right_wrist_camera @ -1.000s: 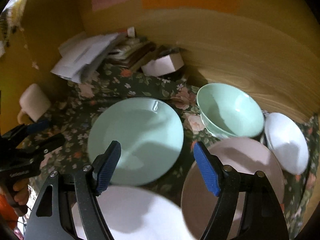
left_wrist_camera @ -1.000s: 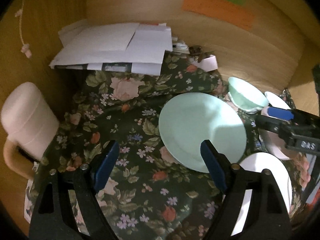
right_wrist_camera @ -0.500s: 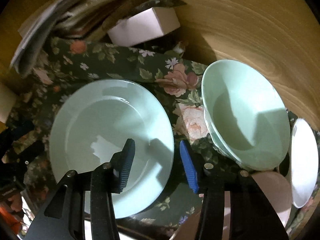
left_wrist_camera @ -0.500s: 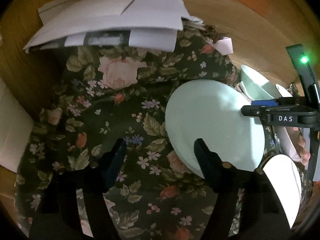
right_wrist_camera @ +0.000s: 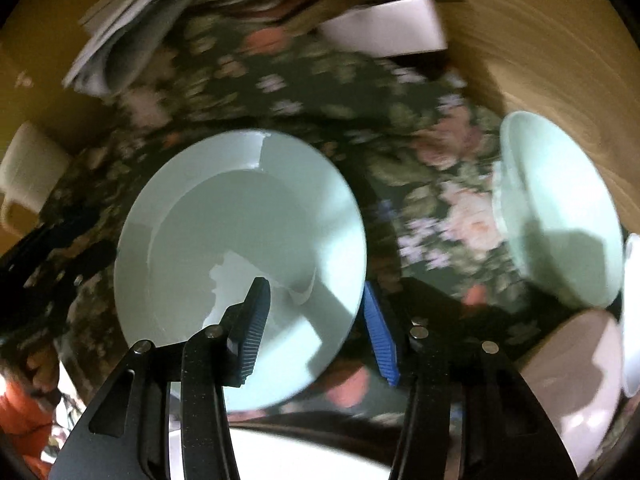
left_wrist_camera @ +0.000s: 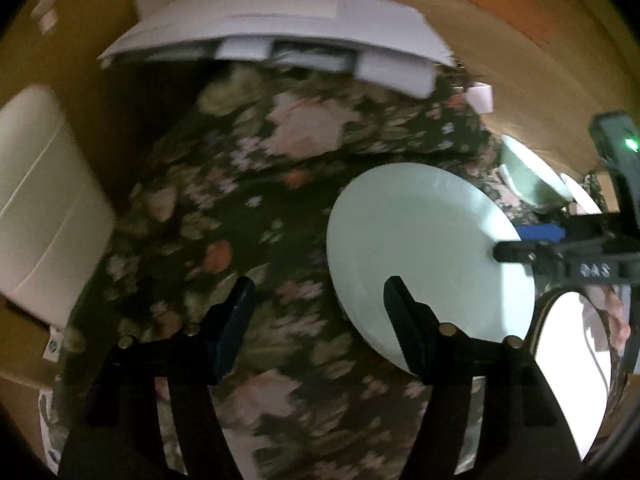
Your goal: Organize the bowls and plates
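Note:
A pale green plate [right_wrist_camera: 240, 248] lies on the floral cloth; it also shows in the left wrist view [left_wrist_camera: 424, 260]. My right gripper [right_wrist_camera: 316, 320] is open, its two fingers astride the plate's near right rim, one finger over the plate and one outside it. From the left wrist view the right gripper [left_wrist_camera: 520, 244] reaches in at the plate's right edge. My left gripper [left_wrist_camera: 316, 316] is open and empty above the cloth, its right finger over the plate's left rim. A green bowl [right_wrist_camera: 560, 216] stands to the right.
A white plate [left_wrist_camera: 576, 364] lies at the near right, also at the bottom of the right wrist view [right_wrist_camera: 280, 456]. A pinkish plate [right_wrist_camera: 576, 372] and a white dish [right_wrist_camera: 632, 312] sit right. Papers [left_wrist_camera: 276, 44], a cream mug [left_wrist_camera: 44, 200] and wooden walls [right_wrist_camera: 540, 48] bound the cloth.
My right gripper has moved left and forward so its fingers now straddle the green plate's rim. The left gripper has drawn back a little; both views are blurred by motion.

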